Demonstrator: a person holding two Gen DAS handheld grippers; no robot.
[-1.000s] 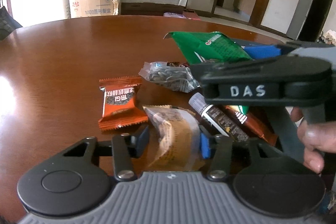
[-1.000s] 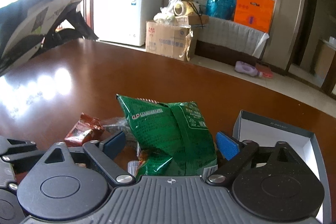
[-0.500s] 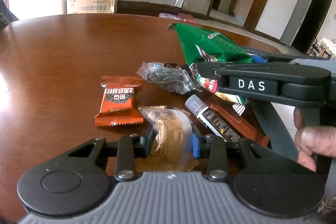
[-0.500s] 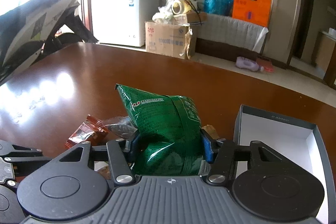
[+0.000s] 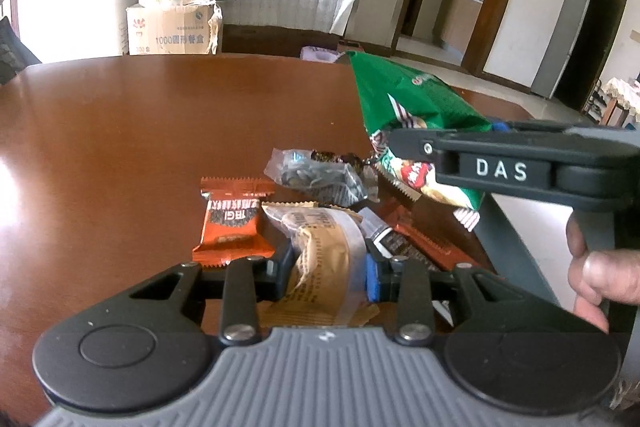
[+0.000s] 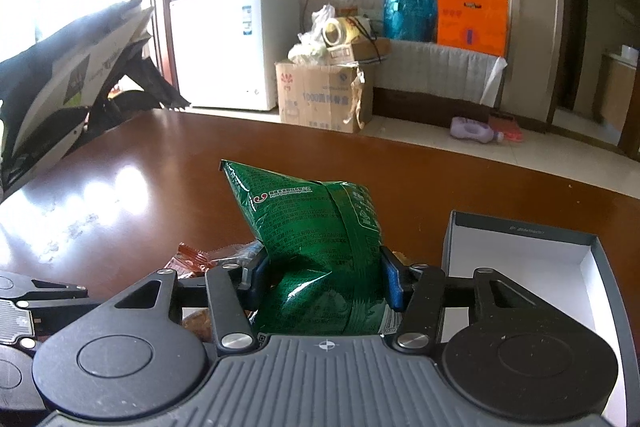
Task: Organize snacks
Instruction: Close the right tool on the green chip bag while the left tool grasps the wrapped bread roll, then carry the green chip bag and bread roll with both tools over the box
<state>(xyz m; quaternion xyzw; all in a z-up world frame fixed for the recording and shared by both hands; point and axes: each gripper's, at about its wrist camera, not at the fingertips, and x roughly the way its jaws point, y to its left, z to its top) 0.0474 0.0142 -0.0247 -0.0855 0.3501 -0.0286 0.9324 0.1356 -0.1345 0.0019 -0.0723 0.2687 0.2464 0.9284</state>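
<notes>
While both hand-held grippers now have a packet each, the scene reads left to right as follows.

Orange packet (image 5: 234,223): flat on the table (image 5: 120,147), untouched, just left of the left jaws.

Left hand-held gripper (image 5: 326,269): jaws have just narrowed and now pinch the tan packet (image 5: 320,255), which still looks to rest on the table.

Loose snacks: a grey seed packet (image 5: 320,175) and a brown bar (image 5: 424,243) lie close together beyond it.

Right hand-held gripper (image 6: 320,279): jaws have just closed from wide apart and squeeze the green bag (image 6: 316,239), now raised a little off the pile.

Box (image 6: 532,267): open, white inside, nothing seen in it, just right of the green bag.

Meaning: two snacks secured; the green bag seems ready to go into the box first.
</notes>
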